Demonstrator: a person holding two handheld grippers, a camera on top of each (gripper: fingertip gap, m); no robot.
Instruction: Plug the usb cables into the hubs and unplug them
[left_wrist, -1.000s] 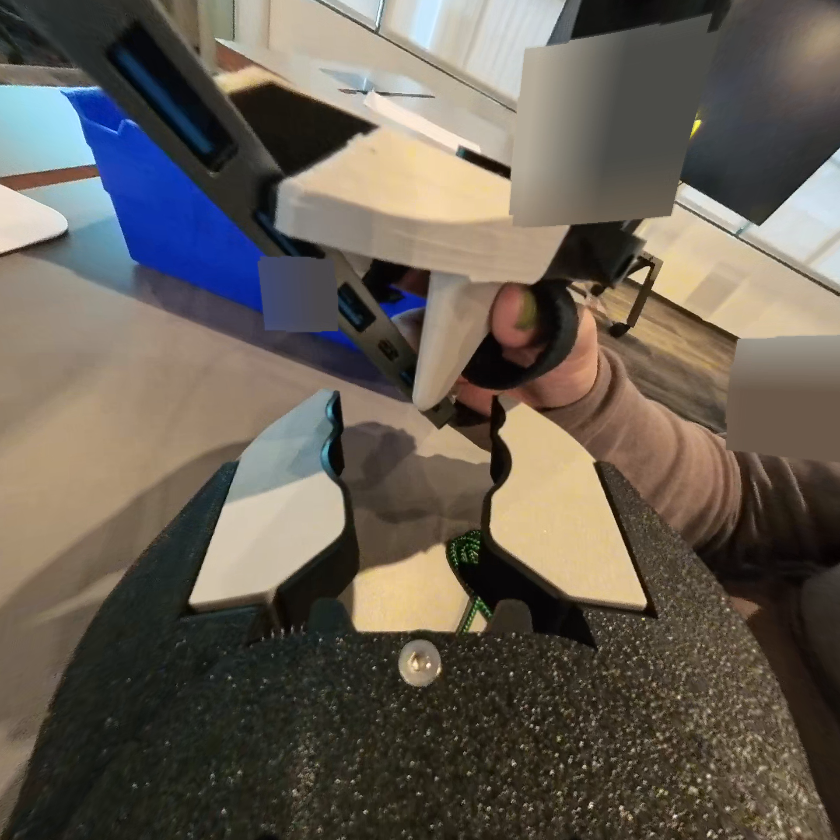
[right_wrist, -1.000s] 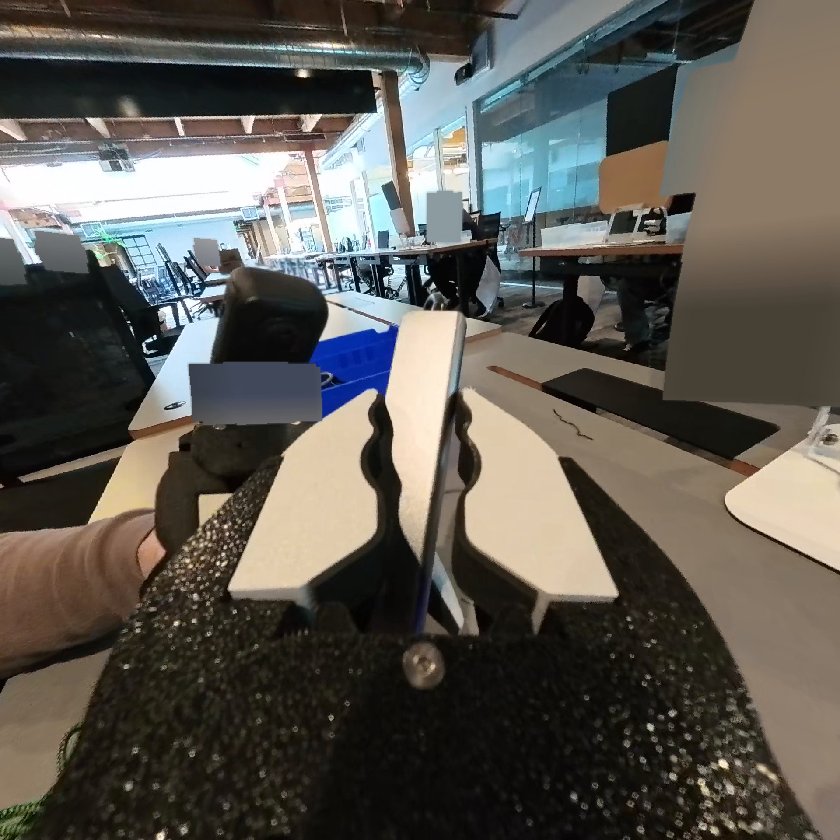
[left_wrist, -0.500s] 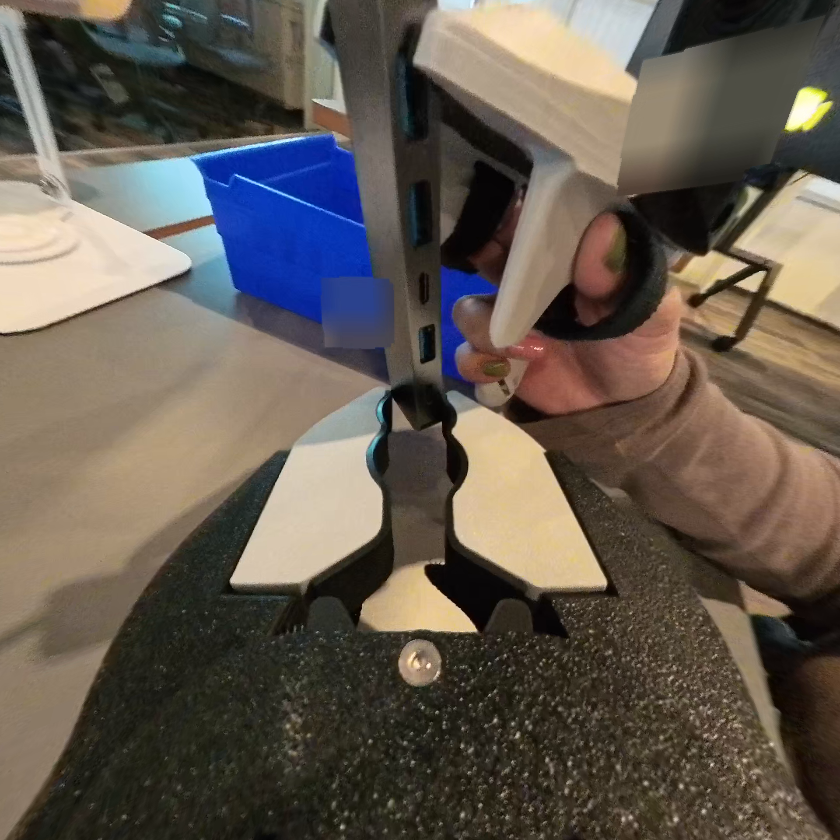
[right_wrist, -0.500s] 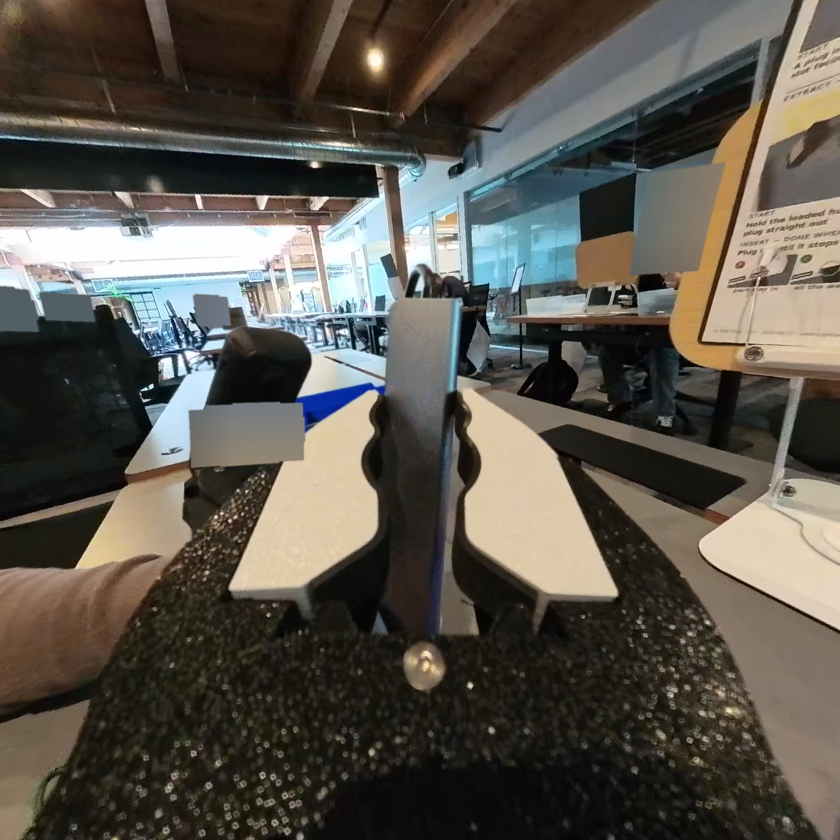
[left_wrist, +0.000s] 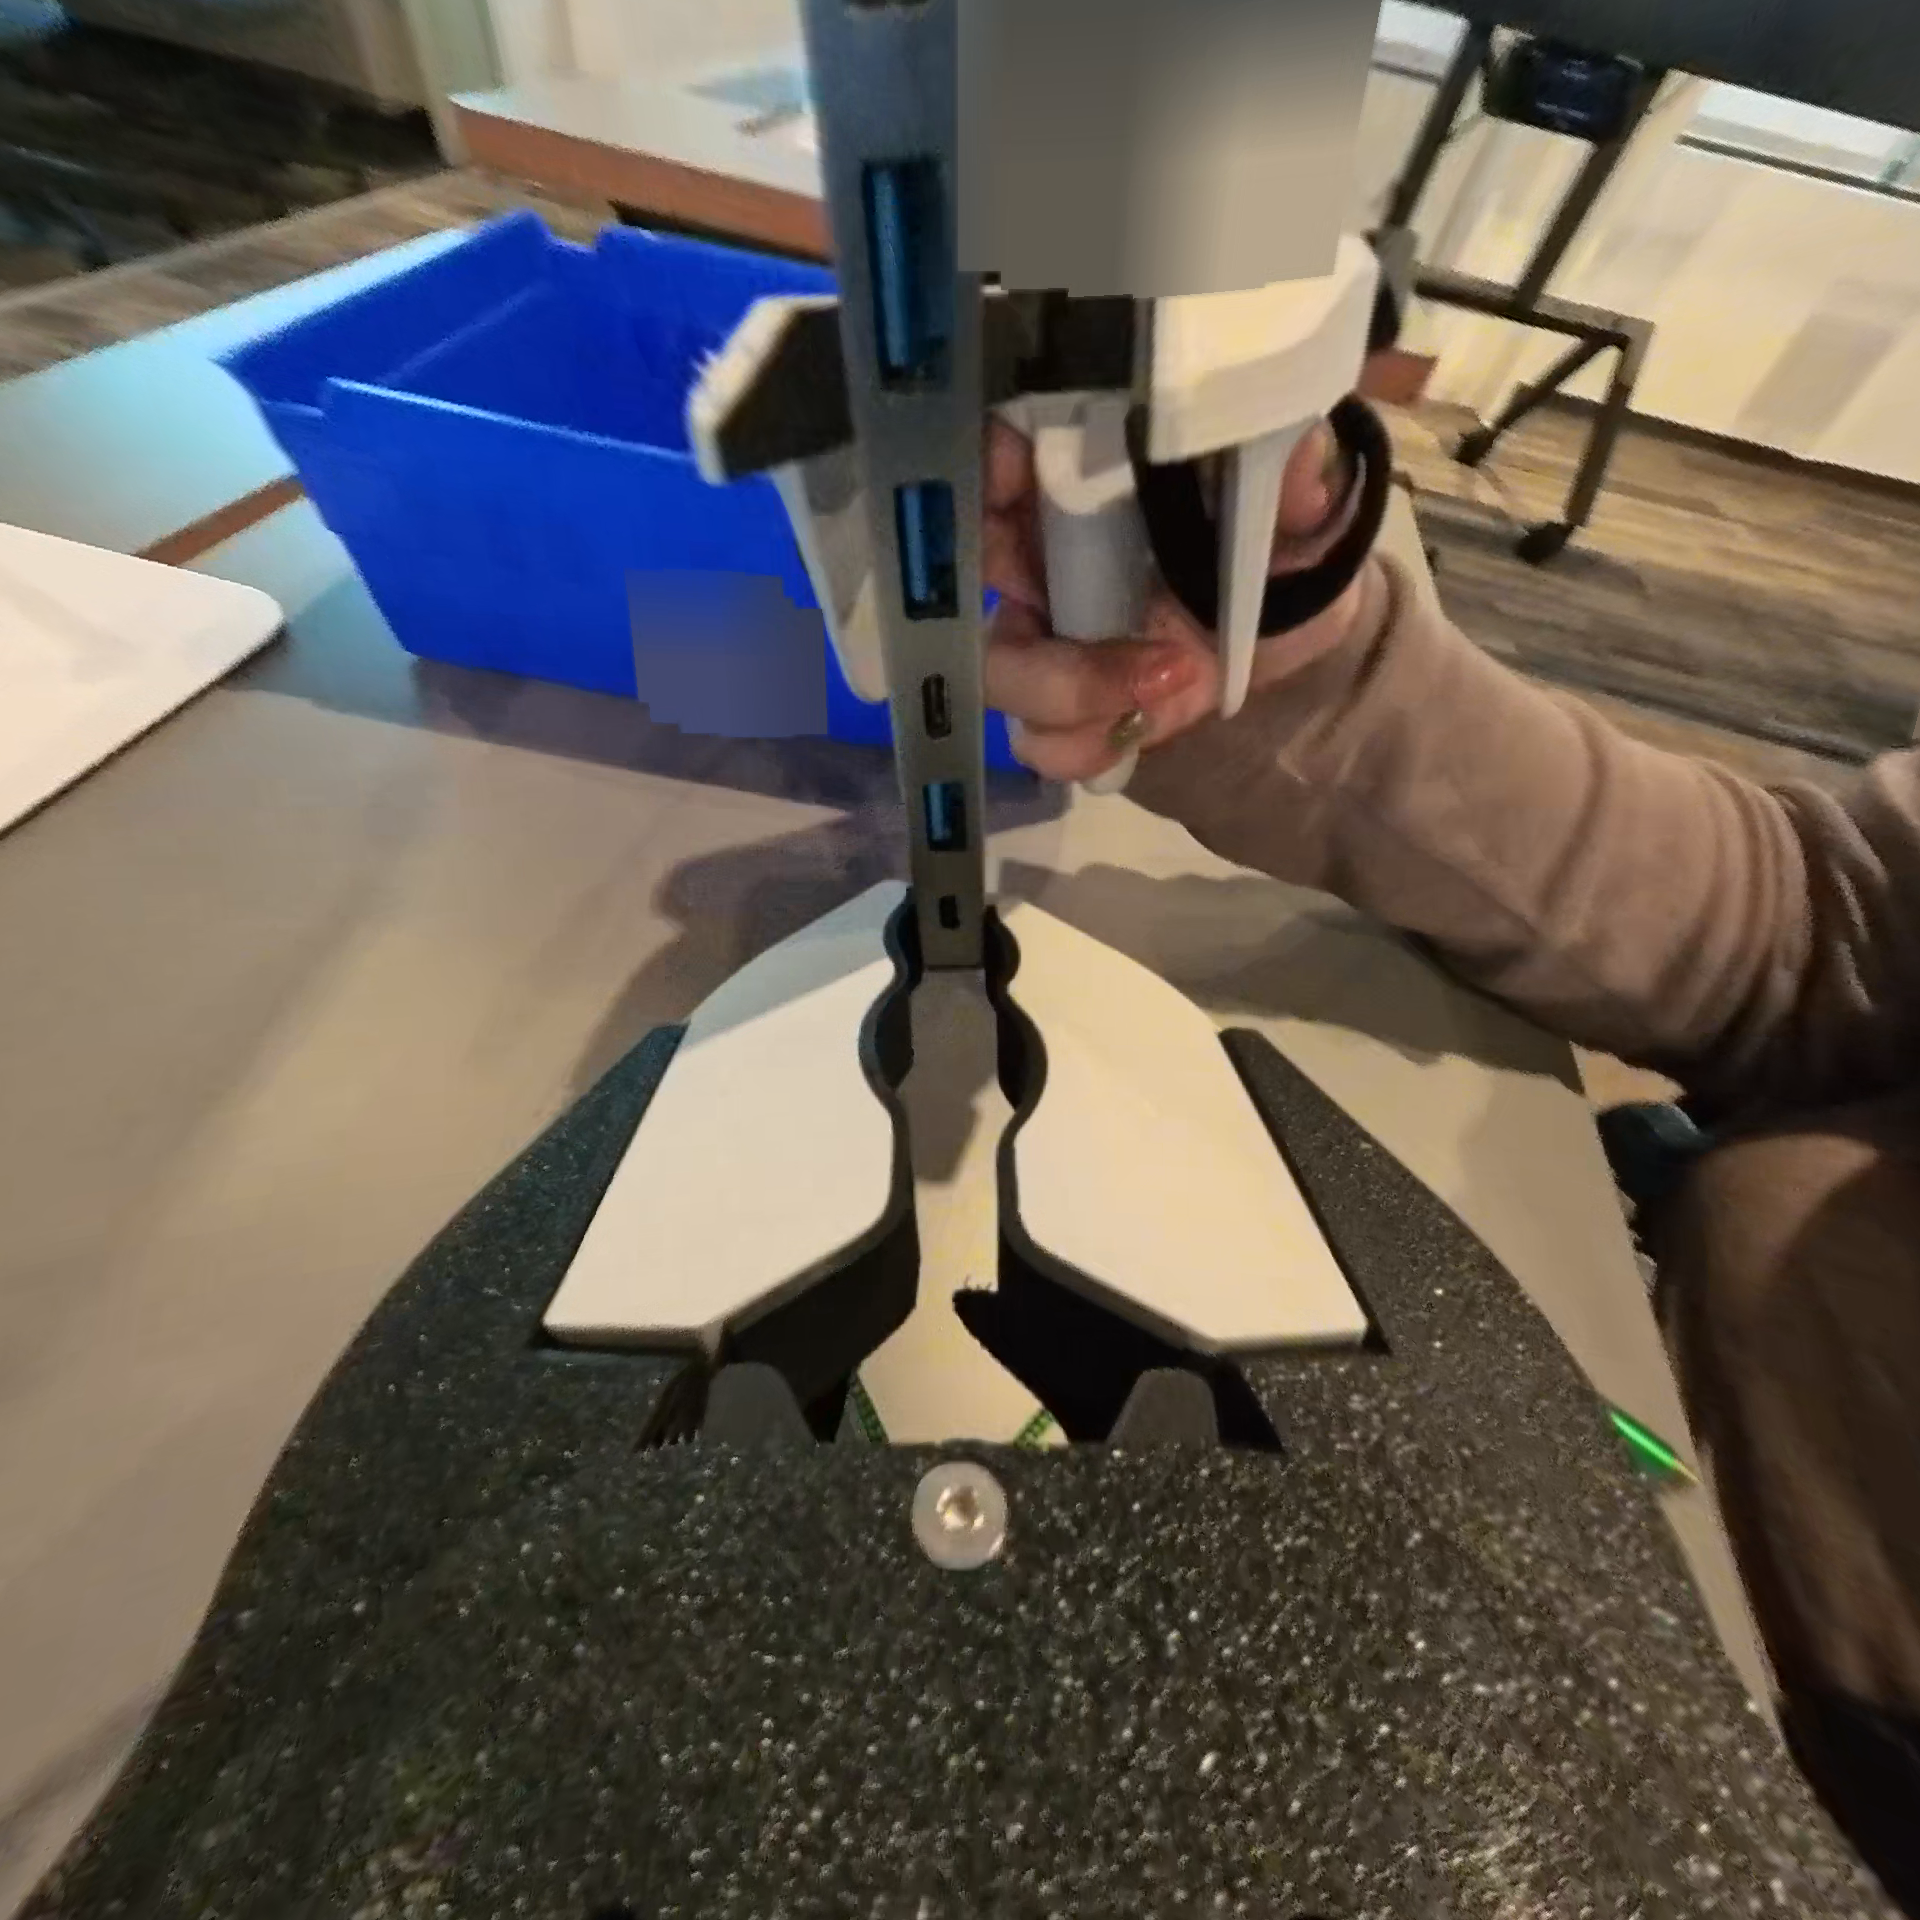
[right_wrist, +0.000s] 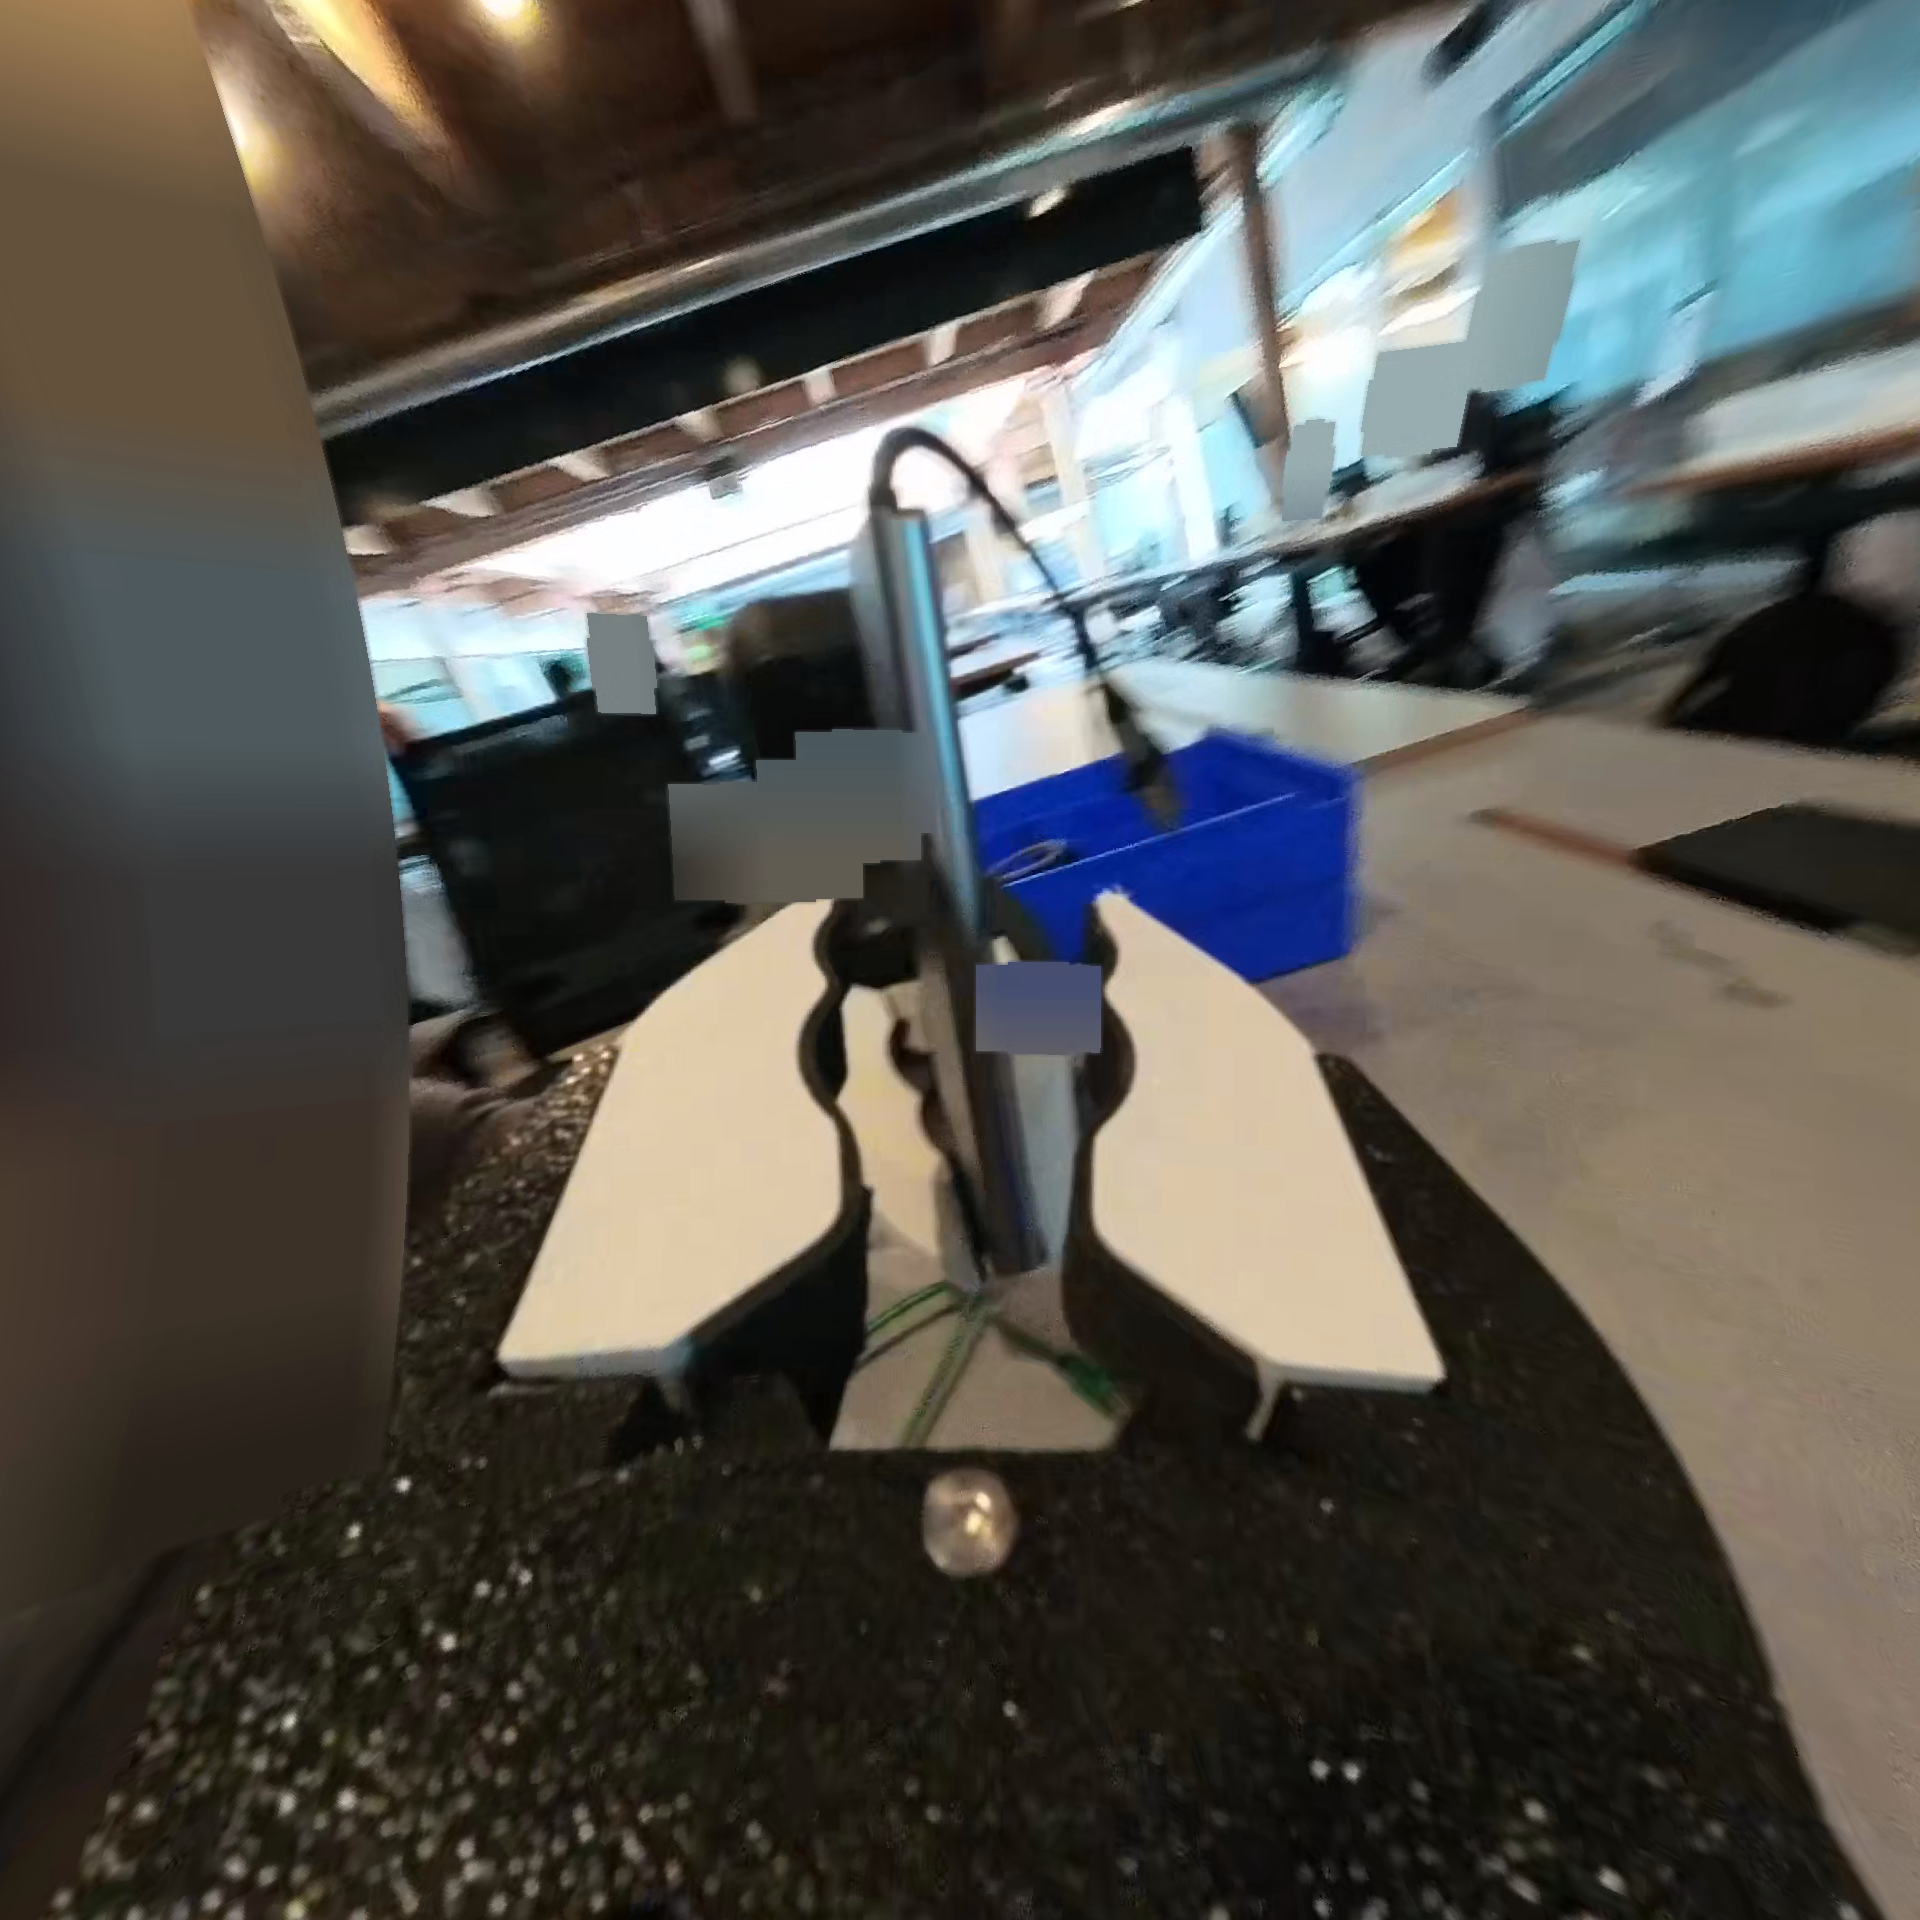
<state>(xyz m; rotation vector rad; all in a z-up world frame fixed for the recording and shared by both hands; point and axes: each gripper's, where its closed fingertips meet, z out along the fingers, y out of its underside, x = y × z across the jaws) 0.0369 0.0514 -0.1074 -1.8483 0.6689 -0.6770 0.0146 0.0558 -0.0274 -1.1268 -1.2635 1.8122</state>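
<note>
Item: slim grey metal USB hub (left_wrist: 940, 665), bar-shaped, with a row of blue and black ports along one narrow edge. It is being held off the grey surface (left_wrist: 343, 966), its long axis running straight ahead of and upward from the left claw (left_wrist: 951, 940). Its near end is being pinched between the tips of that claw, which is clenched on it. In the left wrist view the port edge is facing the camera.

Attached: short black cable (right_wrist: 997, 540), arching from the hub's far end and hanging down toward the blue plastic bin (right_wrist: 1226, 883) behind.

Right claw (right_wrist: 966, 997): its white fingers (right_wrist: 717, 1132) are being held apart on either side of the hub's middle. In the right wrist view a gap is showing on both sides, so it is judged released, though blur is making contact hard to rule out. In the left wrist view it is crossing the bar sideways, above the left claw's grip.

Judgement: the hub is being passed to the left claw, which alone is grasping it. The ports are lying sideways to the bar's axis, so a plug is expected to come in across the axis.

Other: green cord (right_wrist: 935, 1340) lying on the surface below; white flat base plate (left_wrist: 94, 644) at the far left.
</note>
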